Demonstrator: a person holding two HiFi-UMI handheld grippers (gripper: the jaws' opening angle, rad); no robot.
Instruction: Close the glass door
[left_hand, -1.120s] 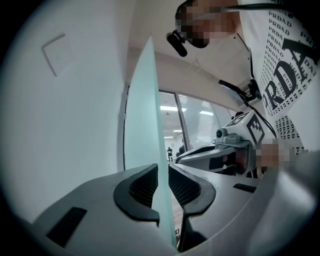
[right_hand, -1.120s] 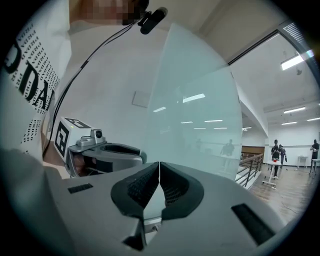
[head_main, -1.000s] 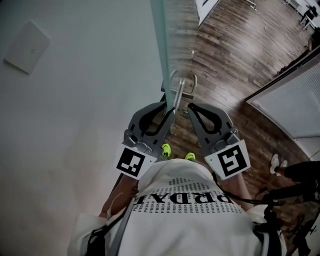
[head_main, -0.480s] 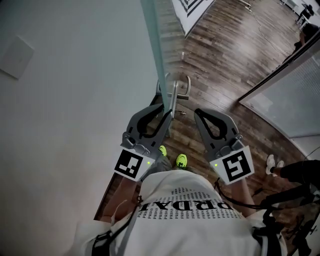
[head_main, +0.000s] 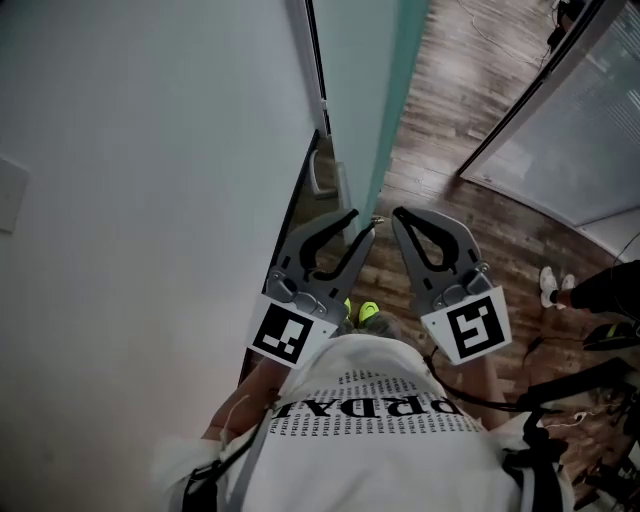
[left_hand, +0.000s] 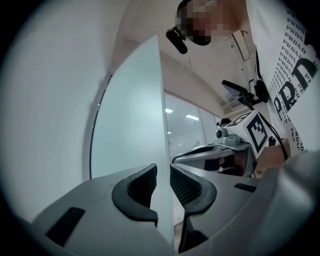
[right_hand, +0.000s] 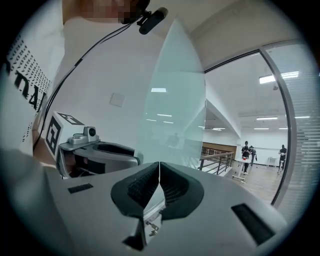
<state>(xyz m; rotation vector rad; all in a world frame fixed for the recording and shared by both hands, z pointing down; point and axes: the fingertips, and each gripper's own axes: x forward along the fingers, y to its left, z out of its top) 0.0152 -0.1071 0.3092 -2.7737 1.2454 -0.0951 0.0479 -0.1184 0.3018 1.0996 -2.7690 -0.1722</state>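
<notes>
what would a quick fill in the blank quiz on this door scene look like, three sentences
1. The left gripper is closed on the edge of the ____ door.
2. The right gripper has its jaws pressed ____, holding nothing.
3. The floor beyond the door is dark ____ planking.
Missing words: glass; together; wood.

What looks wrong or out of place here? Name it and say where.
Nothing is broken, spilled or askew. One oddity: the left gripper is clamped on the bare edge of the glass door, not on a handle. The right gripper is shut on nothing.
</notes>
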